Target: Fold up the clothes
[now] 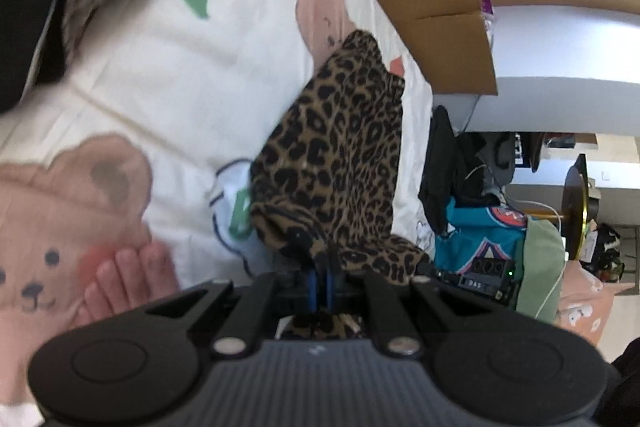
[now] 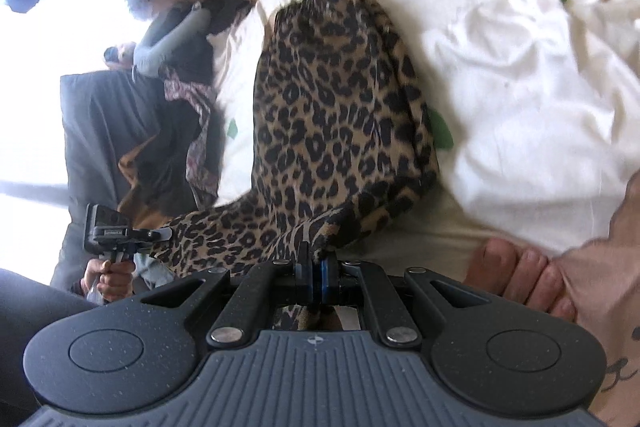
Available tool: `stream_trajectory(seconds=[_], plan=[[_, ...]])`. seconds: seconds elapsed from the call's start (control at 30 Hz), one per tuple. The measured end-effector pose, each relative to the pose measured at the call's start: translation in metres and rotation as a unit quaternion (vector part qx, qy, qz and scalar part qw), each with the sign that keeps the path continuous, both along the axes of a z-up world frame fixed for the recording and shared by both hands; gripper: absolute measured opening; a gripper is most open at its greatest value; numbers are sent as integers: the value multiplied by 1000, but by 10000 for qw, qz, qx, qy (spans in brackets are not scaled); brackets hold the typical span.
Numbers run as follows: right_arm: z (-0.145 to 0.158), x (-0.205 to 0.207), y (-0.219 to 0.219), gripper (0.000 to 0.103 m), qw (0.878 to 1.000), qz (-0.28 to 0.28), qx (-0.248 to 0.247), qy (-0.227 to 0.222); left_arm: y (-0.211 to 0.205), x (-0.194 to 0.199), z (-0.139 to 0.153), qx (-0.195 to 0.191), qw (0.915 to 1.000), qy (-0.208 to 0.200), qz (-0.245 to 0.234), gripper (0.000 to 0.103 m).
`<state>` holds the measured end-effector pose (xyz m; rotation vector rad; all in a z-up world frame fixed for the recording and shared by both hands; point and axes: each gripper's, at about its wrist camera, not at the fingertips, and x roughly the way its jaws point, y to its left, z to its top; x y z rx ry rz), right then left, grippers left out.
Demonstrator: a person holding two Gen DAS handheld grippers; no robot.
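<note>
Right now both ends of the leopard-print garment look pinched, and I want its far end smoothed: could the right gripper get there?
Probably not as things stand. The right gripper is shut on the leopard-print garment, and the left gripper is too. Nothing lies across the bedsheet, but one gripper would have to let go first.

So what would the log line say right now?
step: fold | left gripper: shut on leopard cloth | right gripper: shut on leopard cloth | cloth: lifted above bedsheet
</note>
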<state>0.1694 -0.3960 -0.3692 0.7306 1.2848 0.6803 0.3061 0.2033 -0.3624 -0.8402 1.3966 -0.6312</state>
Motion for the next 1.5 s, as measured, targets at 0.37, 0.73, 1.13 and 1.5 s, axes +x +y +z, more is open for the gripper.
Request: stream_trajectory(seconds=[0.37,0.73,1.13,1.5], plan=[[5,19,-4,2,9984,-484,-64,-289,-3,40,8,121,9982,-501,297,5],[4,30,-5,2,9951,-902,-102,-380,-16,70,10,230,9958,-806,372,5],[1,52,-2,2,9921,-1095,-159,-585,-23,92,10,304,9923,-1075,537,4],[-9,84,4,2,9894,-1238,-231,-718,-27,112,-4,439,9883,-1198,833,5]])
